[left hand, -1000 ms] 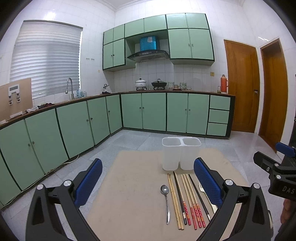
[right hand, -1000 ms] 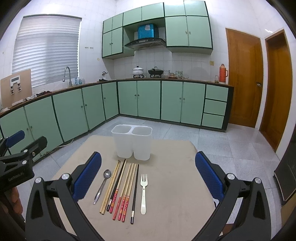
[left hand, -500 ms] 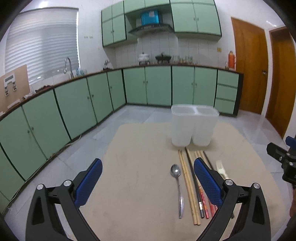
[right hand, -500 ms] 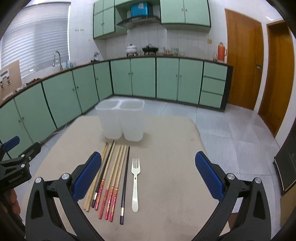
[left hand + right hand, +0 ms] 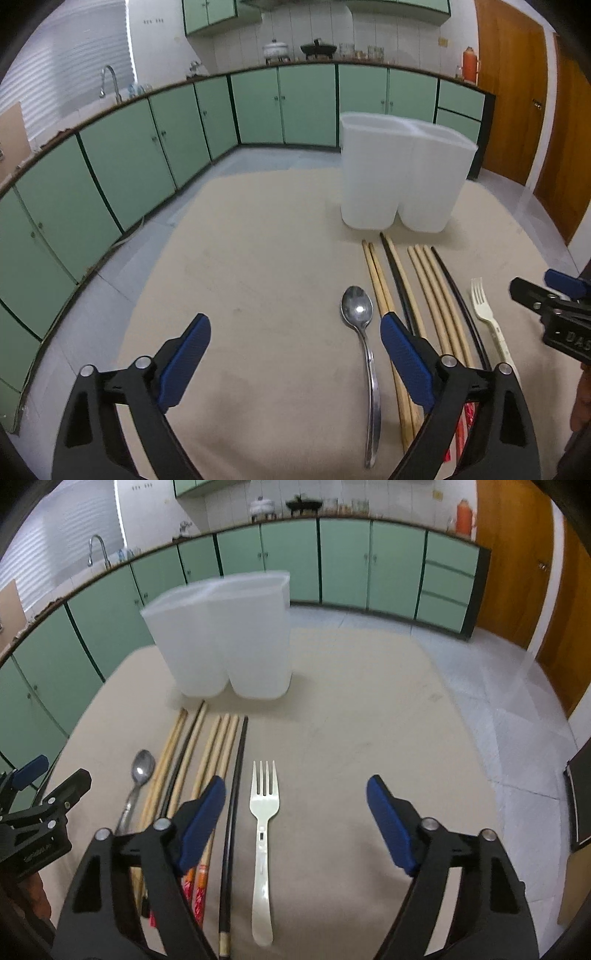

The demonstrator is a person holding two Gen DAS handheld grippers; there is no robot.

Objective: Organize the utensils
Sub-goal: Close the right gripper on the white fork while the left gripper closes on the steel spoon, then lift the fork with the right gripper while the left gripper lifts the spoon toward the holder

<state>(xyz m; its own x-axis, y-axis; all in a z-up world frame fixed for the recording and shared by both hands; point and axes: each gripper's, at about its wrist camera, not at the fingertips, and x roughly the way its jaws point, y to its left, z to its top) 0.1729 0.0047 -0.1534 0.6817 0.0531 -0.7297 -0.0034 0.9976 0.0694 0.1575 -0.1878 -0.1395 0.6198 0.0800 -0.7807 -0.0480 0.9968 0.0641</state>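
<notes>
Both grippers hang low over the worktop, fingers spread wide and holding nothing, seemingly lined up for a first pick. The left gripper has the spoon just inside its right finger. The right gripper straddles the fork. Chopsticks lie between them, pointing at the empty twin bin beyond.

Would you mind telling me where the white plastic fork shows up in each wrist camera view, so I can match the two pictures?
Left wrist view: the fork lies at the far right of the utensil row, right of the chopsticks.
Right wrist view: the fork lies near the centre, between the open fingers of the right gripper.
Shared landmark: the white two-part container stands behind the row.
</notes>
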